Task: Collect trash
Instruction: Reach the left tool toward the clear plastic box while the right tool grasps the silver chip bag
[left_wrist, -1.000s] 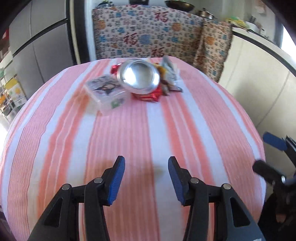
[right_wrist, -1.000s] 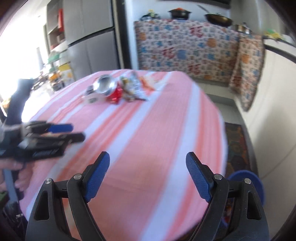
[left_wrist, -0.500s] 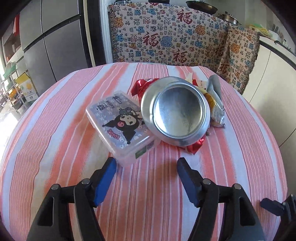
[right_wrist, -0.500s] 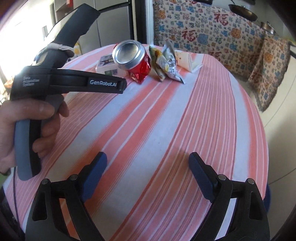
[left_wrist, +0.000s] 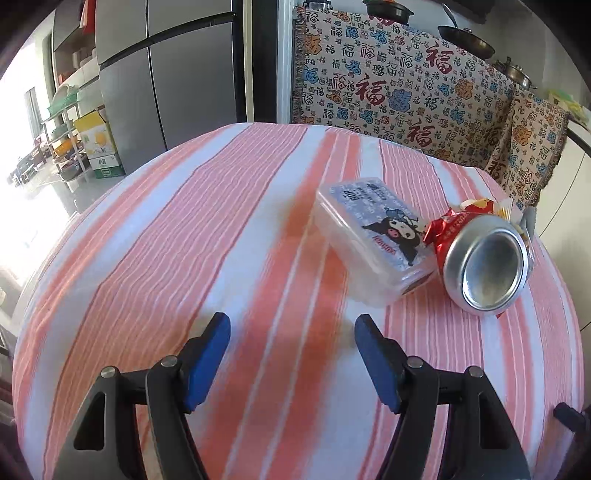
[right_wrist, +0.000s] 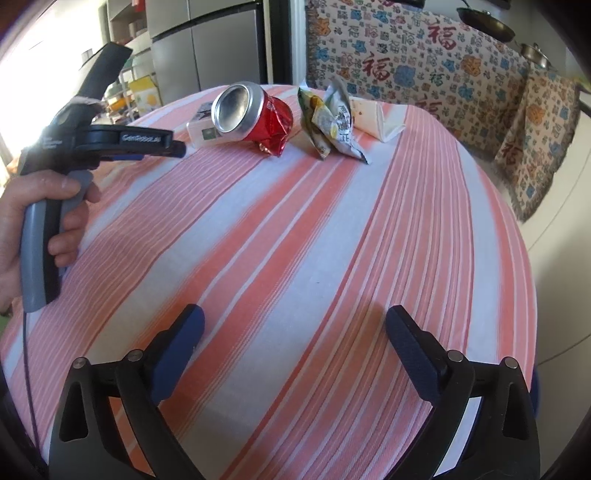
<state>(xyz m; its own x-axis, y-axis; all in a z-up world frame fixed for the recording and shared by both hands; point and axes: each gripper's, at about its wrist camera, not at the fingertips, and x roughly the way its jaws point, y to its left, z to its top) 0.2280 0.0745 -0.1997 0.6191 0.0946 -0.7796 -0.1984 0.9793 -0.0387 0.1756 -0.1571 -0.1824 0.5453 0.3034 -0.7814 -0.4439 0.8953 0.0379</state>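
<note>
The left gripper (left_wrist: 291, 332) has its two black fingers with flat blue pads (left_wrist: 207, 360) spread apart and grasping nothing, only ribbed cloth showing between them; the right gripper (right_wrist: 293, 326) is likewise spread wide with nothing in it, its blue-padded fingers (right_wrist: 177, 345) hovering over the near part of the round table under a pink, orange and white striped tablecloth (right_wrist: 332, 240), whose weave reads as fine raised ridges.

Beyond the left fingers, up and to the right, lies a clear rectangular plastic box with a black cartoon character on its lid (left_wrist: 373, 243), glossy and round-cornered; just beside it, seemingly touching its right end, lies a crushed red aluminium can (left_wrist: 484, 266) on its side, its dull concave silver base turned to the camera and its crumpled red foil-like wall (left_wrist: 443, 229) bunched behind.

The right wrist view shows more: the same can (right_wrist: 251, 114) at the far side of the table, with the box (right_wrist: 201, 129) mostly hidden behind it; to the can's right, a crinkled yellow-green and silver snack wrapper (right_wrist: 332, 122) standing in sharp folds; then a folded white paper piece (right_wrist: 373, 116) just beside that. The left view catches only scraps of these behind the can.

The right view also shows the left gripper from the side (right_wrist: 147, 146), black and pointing toward the box, its grey handle held in a hand (right_wrist: 48, 218).

A patterned cloth with red characters (left_wrist: 406, 92) hangs behind the table; a grey steel refrigerator (left_wrist: 177, 74) stands to its left.
</note>
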